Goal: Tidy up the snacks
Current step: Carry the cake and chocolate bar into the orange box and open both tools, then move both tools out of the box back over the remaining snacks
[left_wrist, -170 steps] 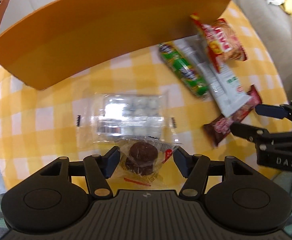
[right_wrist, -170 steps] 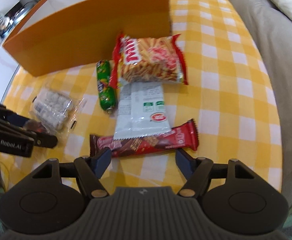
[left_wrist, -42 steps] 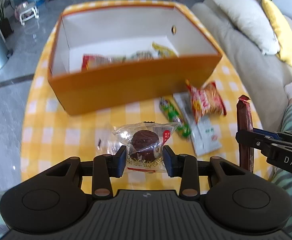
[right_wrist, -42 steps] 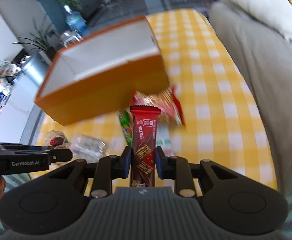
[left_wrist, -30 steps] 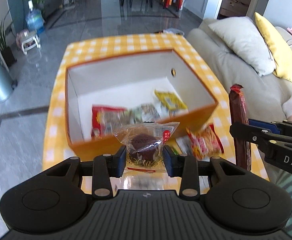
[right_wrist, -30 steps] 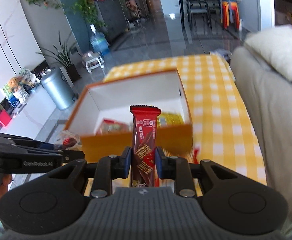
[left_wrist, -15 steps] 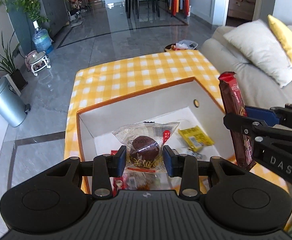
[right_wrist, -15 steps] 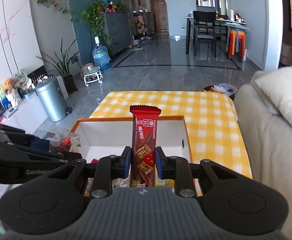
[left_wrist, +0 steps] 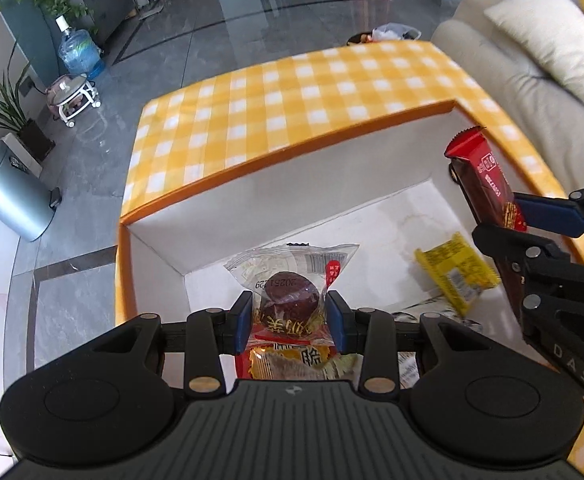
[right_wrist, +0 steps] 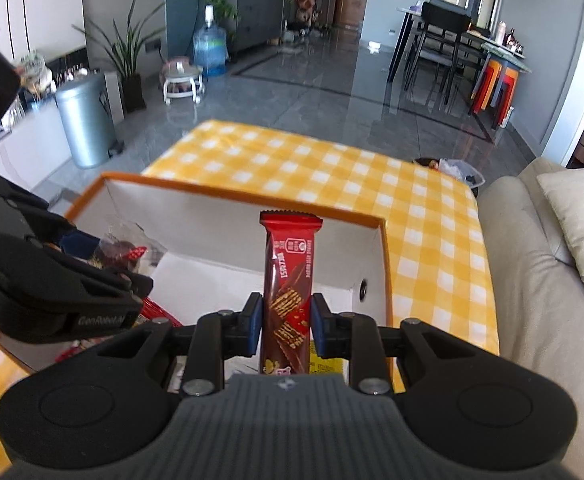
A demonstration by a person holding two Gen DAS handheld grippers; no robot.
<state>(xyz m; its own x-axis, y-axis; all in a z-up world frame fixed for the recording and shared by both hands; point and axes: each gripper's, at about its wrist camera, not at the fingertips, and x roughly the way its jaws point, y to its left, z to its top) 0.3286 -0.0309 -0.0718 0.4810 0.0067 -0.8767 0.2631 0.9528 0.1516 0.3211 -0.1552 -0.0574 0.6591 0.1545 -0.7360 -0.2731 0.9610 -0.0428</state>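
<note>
My left gripper point(left_wrist: 288, 318) is shut on a clear packet with a round brown cake point(left_wrist: 290, 280) and holds it above the inside of the orange box point(left_wrist: 292, 152). My right gripper point(right_wrist: 286, 322) is shut on a long red-brown wafer bar point(right_wrist: 290, 276) that stands upright over the box's right half point(right_wrist: 383, 264). The bar also shows in the left wrist view point(left_wrist: 485, 184). A yellow packet point(left_wrist: 453, 270) and a red-and-yellow snack bag point(left_wrist: 288, 362) lie on the box's white floor.
The box sits on a yellow-and-white checked tablecloth point(left_wrist: 292, 92). A beige sofa with a cushion point(right_wrist: 547, 248) runs along the table's right side. A grey bin point(right_wrist: 86, 120) and plants stand on the floor to the left.
Both grippers have lifted their snacks from the table, carried them forward over the box, and lowered them closer to the box's inside.
</note>
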